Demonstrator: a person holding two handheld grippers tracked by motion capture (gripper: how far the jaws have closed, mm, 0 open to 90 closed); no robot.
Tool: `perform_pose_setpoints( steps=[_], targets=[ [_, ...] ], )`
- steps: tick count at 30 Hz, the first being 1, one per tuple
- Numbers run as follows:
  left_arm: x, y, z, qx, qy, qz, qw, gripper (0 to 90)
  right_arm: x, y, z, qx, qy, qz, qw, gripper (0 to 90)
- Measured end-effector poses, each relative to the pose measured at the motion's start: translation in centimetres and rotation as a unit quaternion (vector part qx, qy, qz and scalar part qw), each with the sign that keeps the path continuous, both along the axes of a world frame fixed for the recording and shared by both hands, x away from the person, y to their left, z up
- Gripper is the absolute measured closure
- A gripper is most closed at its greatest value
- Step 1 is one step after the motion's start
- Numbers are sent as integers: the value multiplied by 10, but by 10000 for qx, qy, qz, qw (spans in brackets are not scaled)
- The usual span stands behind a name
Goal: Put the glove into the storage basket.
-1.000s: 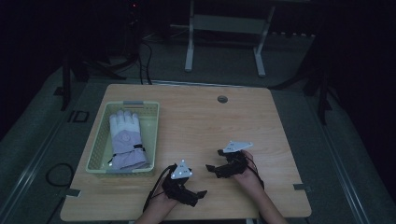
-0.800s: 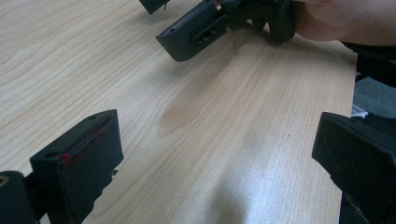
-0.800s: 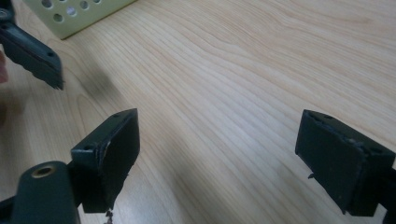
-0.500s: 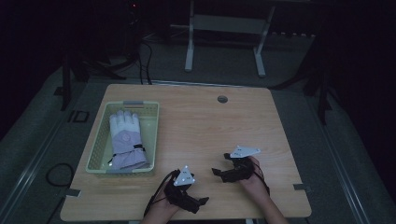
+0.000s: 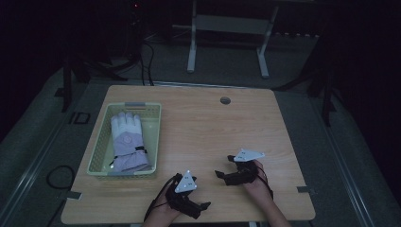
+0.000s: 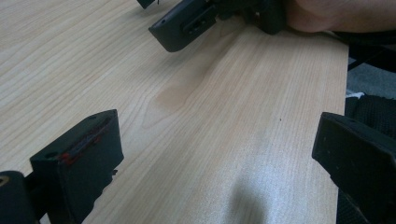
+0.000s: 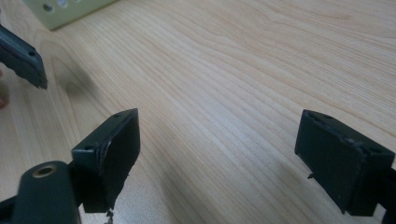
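At the near edge of the table [image 5: 265, 118], the left gripper [image 5: 201, 208] and the right gripper [image 5: 224, 168] are held low, each with jaws spread wide and nothing between them. The glove [image 5: 126, 142] is seen further off, inside the basket [image 5: 156, 137] at the left edge, its long axis running near to far. The left gripper is judged the nearer one, so the reach is expected leftward and forward.

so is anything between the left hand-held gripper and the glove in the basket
Only the basket's own near wall. The left hand-held gripper sits low near the table's front edge, jaws open and empty, with bare wood toward the basket. The glove lies inside, so reaching it means going over the rim.
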State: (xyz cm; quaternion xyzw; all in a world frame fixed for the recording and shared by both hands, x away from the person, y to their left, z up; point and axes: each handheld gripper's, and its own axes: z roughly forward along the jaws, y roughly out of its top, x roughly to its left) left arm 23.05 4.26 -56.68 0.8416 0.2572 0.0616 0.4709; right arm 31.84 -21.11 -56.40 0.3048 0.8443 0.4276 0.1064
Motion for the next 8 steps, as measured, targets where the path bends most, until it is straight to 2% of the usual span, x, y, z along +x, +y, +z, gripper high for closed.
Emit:
perform_pose_setpoints(
  steps=[3, 8],
  targets=[
    [-1, 0, 0, 2, 13, -4, 10000, 19, -1, 2, 0, -79, -39, 29, 10000, 141],
    [-1, -1, 0, 27, 6, -14, 10000, 19, 0, 0, 0, -47, -12, -15, 10000, 141]
  ],
)
